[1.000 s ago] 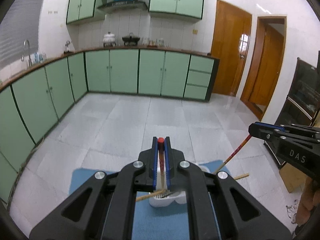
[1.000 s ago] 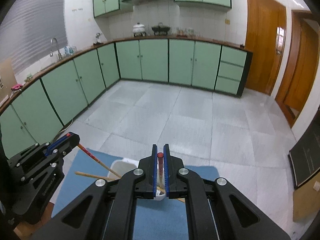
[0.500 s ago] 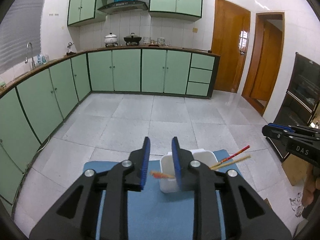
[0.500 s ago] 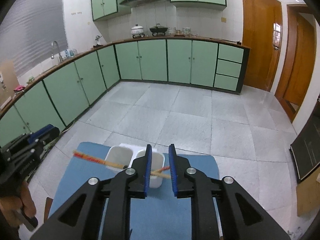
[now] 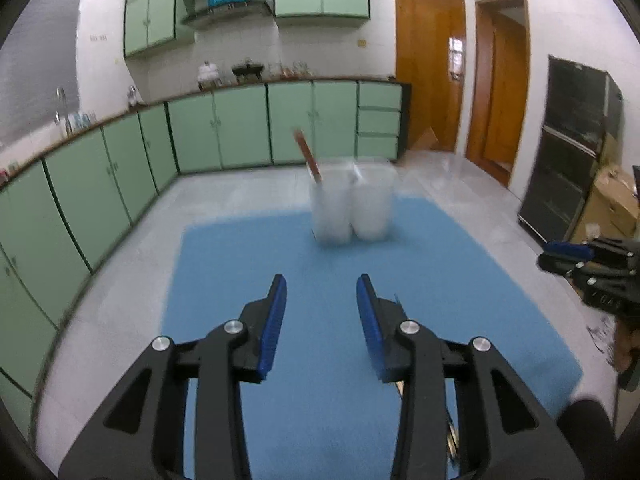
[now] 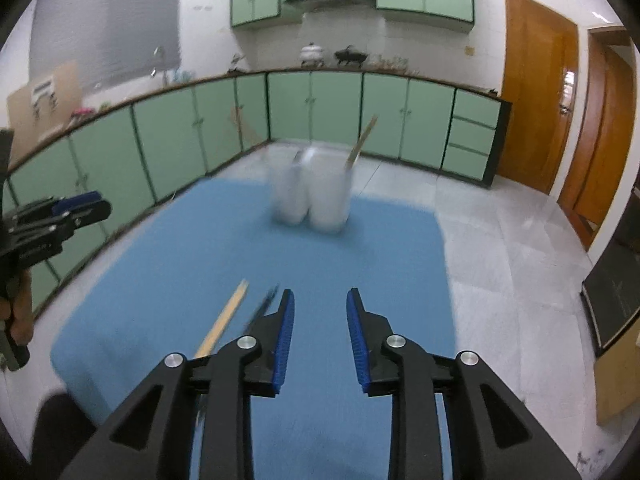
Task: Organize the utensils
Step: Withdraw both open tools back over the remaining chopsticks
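Left gripper (image 5: 321, 306), right gripper (image 6: 319, 322): jaws opening, nothing between them. Near left on blue mat (image 6: 168, 264): loose chopsticks (image 6: 224, 322); a blurred, hurried grasp may scatter them. Far: white holders (image 6: 308, 190), chopstick (image 6: 360, 142) leaning inside, could tip if knocked.

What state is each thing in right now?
Left tool: jaws opening, nothing between them.
Right tool: jaws opening, nothing between them.
White holder: upright on the blue mat.
Red chopstick: leaning in the holder.
Wooden chopstick: leaning in the holder.
Wooden stick: lying on the mat.
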